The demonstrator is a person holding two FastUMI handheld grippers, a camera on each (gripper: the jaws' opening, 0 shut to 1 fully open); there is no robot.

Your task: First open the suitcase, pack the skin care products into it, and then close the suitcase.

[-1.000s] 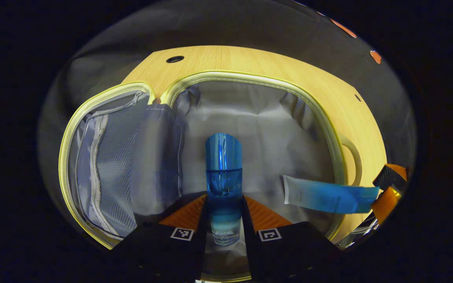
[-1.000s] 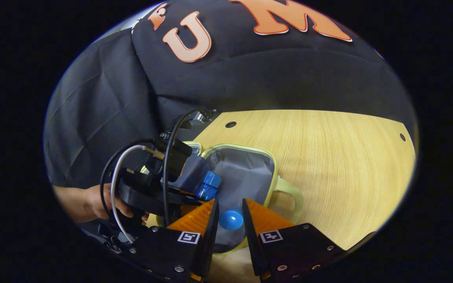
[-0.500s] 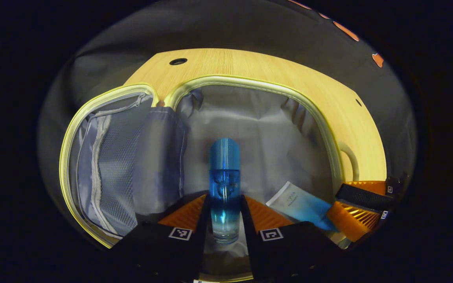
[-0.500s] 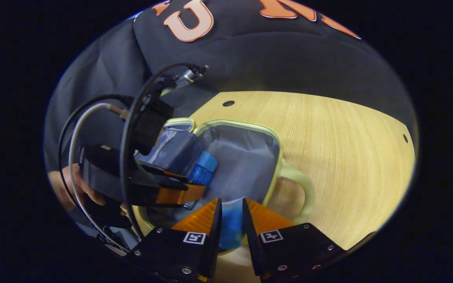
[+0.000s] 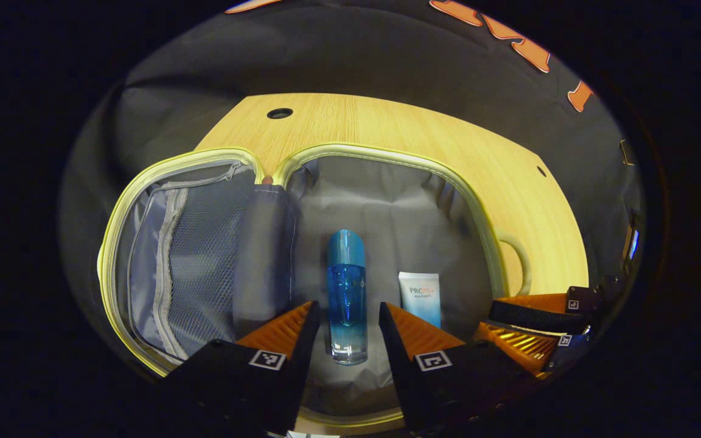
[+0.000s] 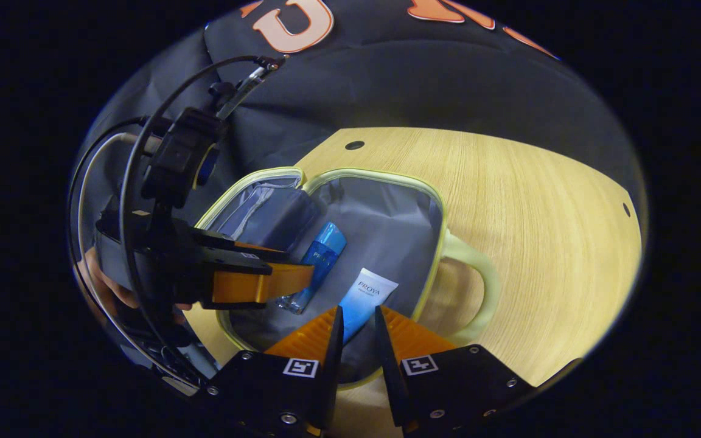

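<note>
**Desk:** What is seen in the open suitcase (image 5: 143,182)?

**Photographer:** Two skin care products are seen lying on its grey lining, in the half nearest the carry handle (image 6: 478,286). A blue bottle (image 5: 347,292) is laid lengthwise at the middle of that half, cap pointing away from the camera in the left gripper view. A white-and-blue tube (image 5: 420,298) is laid just beside the bottle, on the handle side, apart from it.

**Desk:** And the lid?

**Photographer:** The mesh-pocket half (image 5: 192,255) is folded flat on the far side of the bottle from the handle. The suitcase is set on a wooden table (image 6: 539,213).

**Desk:** How are the tools held?

**Photographer:** The left gripper (image 5: 343,316) is spread wide over the bottle, with gaps visible on both sides; nothing is gripped. The right gripper (image 6: 355,322) is held narrowly parted above the tube's blue end; contact cannot be told. A hand (image 6: 104,286) is glimpsed behind the left gripper.
</note>
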